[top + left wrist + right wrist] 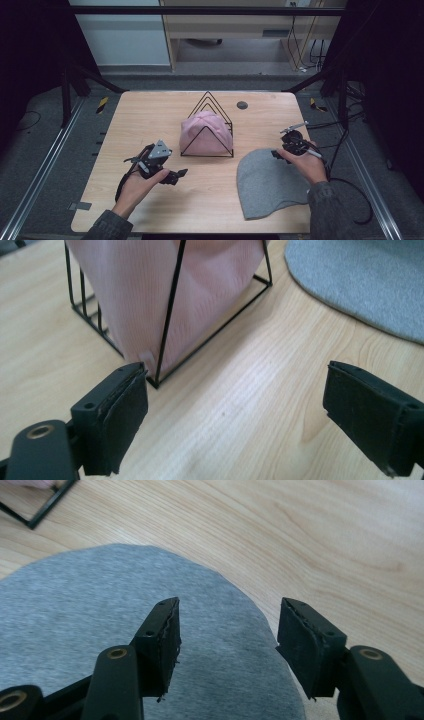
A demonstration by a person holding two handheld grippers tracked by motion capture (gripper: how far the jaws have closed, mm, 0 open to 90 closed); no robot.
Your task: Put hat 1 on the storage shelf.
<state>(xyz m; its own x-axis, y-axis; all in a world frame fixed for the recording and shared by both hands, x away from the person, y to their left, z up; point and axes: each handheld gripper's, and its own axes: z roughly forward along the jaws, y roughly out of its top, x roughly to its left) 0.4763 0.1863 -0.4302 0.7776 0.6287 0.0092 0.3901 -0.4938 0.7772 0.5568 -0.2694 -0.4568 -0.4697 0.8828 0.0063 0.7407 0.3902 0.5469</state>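
**2 grippers, 2 hats, nothing held**

In the high view, the left gripper (176,175) is sitting lower left of centre, carried in the person's left hand (134,187) and pointing right across the wooden table (150,115). Its jaws are standing wide apart with nothing between them. In the left gripper view those 2 black jaws are framing bare wood at the bottom of the frame, and the left jaw is hovering just beside the near corner of the black wire rack (170,315). I cannot tell whether it is touching the wire.

The pink hat (206,132) is sitting inside that wire rack (207,102) at the centre of the high view. In the left gripper view its ribbed pink fabric (135,295) is hanging behind the wires in the upper left of the frame.

Over on the right of the high view, the right gripper (280,152) is hovering at the upper edge of the grey beanie (267,185), which is lying flat on the table in the lower right. In the right gripper view the jaws are standing partly spread above the beanie's rounded edge (75,615), gripping nothing. Light wood is showing across the upper right of that frame.
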